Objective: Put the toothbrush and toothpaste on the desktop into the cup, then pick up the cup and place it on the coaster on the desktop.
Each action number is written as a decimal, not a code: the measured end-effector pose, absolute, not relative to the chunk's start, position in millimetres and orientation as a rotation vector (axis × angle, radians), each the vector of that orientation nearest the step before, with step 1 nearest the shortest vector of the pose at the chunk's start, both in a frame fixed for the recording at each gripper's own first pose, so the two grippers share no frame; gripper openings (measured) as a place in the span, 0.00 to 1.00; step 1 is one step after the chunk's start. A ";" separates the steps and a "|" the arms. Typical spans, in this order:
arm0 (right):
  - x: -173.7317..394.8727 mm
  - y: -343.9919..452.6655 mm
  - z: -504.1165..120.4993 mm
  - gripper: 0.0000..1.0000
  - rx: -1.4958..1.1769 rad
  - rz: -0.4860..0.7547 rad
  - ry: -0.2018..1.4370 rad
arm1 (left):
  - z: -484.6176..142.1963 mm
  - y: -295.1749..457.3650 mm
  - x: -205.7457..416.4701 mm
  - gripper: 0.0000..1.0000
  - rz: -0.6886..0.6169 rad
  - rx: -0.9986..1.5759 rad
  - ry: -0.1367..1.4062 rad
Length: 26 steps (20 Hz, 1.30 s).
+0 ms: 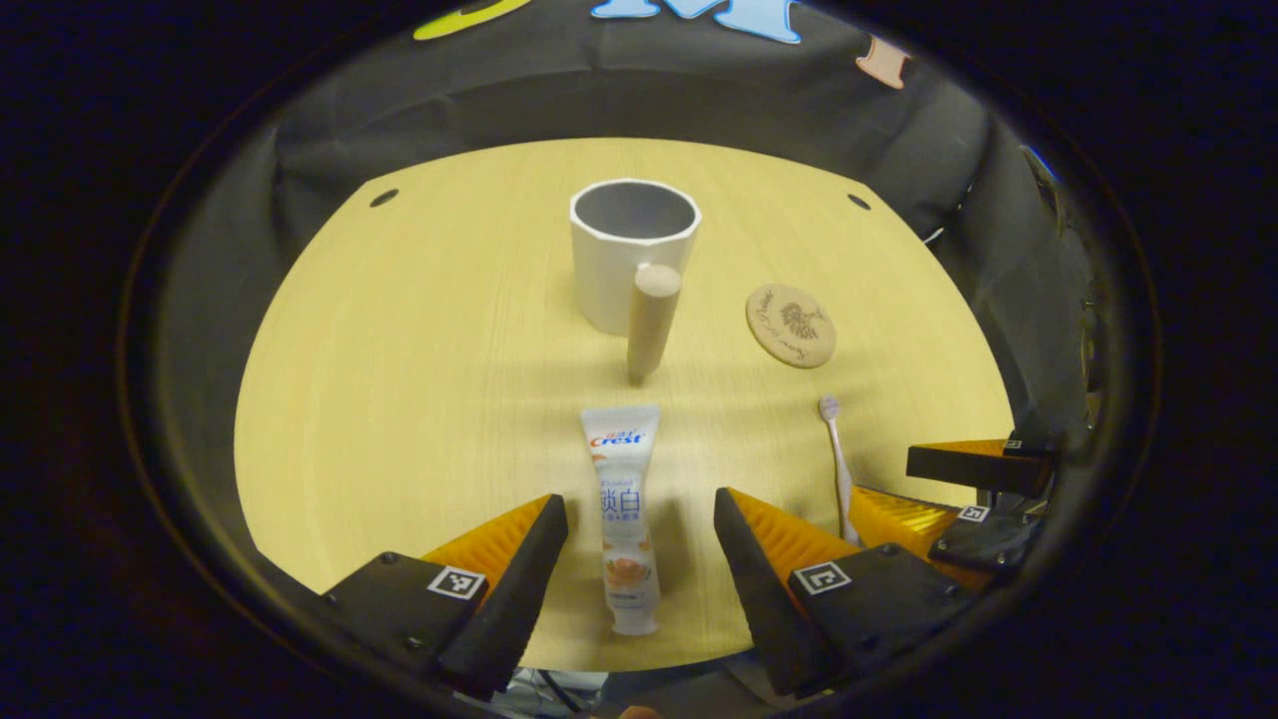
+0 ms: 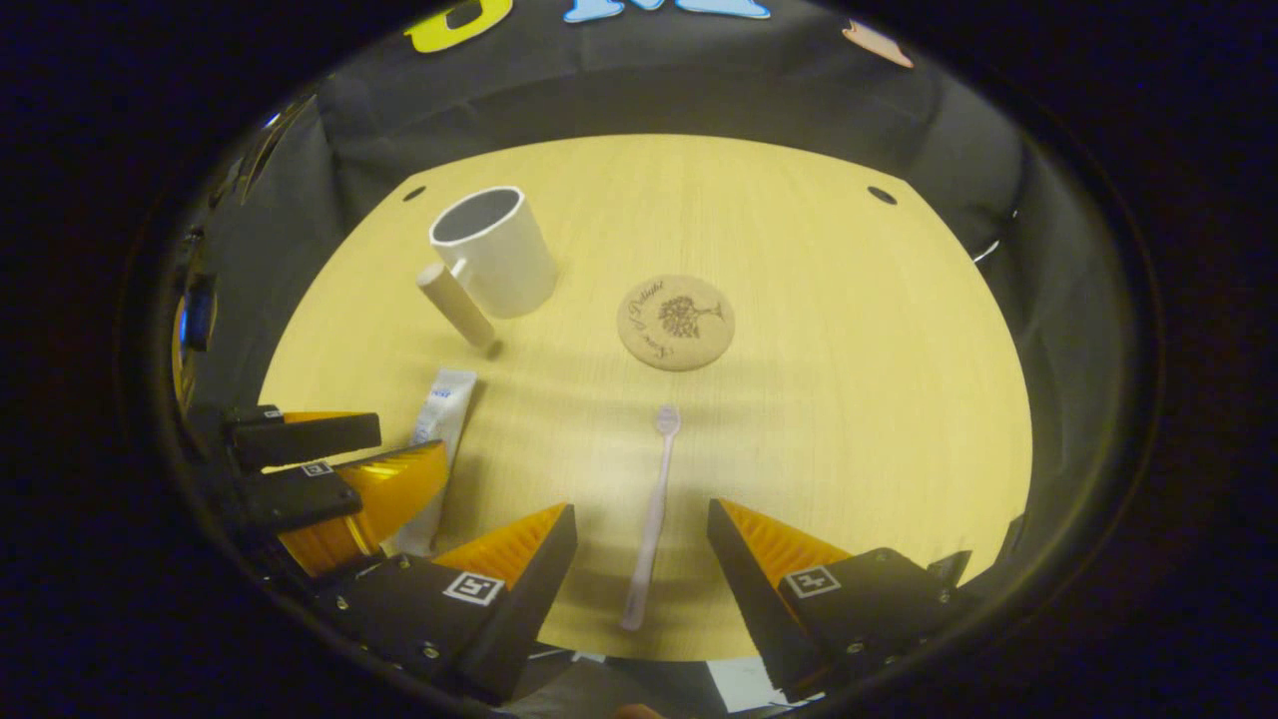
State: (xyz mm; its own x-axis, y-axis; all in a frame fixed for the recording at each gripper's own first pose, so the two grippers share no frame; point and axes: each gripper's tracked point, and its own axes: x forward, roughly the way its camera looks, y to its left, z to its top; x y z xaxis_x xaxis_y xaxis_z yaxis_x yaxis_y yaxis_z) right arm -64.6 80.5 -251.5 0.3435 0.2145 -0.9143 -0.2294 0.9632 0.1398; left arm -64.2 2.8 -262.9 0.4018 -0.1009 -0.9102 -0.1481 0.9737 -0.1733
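Left claw (image 1: 639,544) is wide open, straddling the white toothpaste tube (image 1: 625,519) lying flat on the pale wooden counter (image 1: 419,399); I see neither finger touching it. Right claw (image 2: 639,549) is equally wide open over the pale pink toothbrush (image 2: 654,514), handle between the fingers, no contact. White cup with a wooden peg handle (image 1: 631,255) stands upright and empty further back. Round cork coaster (image 2: 676,323) sits beside the cup, bare, just beyond the brush head.
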 end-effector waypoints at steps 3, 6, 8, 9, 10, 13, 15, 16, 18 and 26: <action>-70.0 82.8 -264.0 0.87 -0.017 0.282 1.252 | -275.9 2.9 -69.3 0.96 0.028 -0.249 1.223; -71.2 84.4 -271.0 0.87 -0.006 0.278 1.290 | -283.1 2.7 -73.4 0.96 0.027 -0.270 1.274; -70.4 85.8 -275.5 0.87 0.001 0.278 1.311 | -287.0 3.9 -74.3 0.96 0.022 -0.278 1.295; -70.5 86.9 -277.5 0.87 0.004 0.281 1.319 | -289.3 3.5 -74.8 0.96 0.020 -0.284 1.304; -70.8 87.5 -280.5 0.86 0.000 0.283 1.333 | -290.2 2.8 -75.3 0.95 0.017 -0.287 1.312; -72.1 89.3 -287.4 0.86 -0.008 0.286 1.361 | -297.4 0.2 -72.8 0.94 0.009 -0.288 1.327; -71.7 89.5 -292.5 0.85 -0.008 0.282 1.372 | -300.5 1.1 -73.4 0.81 0.010 -0.284 1.335; -72.8 89.8 -294.8 0.77 -0.009 0.283 1.380 | -301.2 0.9 -73.5 0.76 0.012 -0.289 1.341; -74.1 87.6 -298.6 0.66 -0.017 0.274 1.392 | -305.5 3.4 -73.8 0.72 0.021 -0.284 1.346; -80.1 85.2 -302.1 0.37 -0.061 0.299 1.412 | -307.1 9.5 -72.2 0.44 0.045 -0.240 1.340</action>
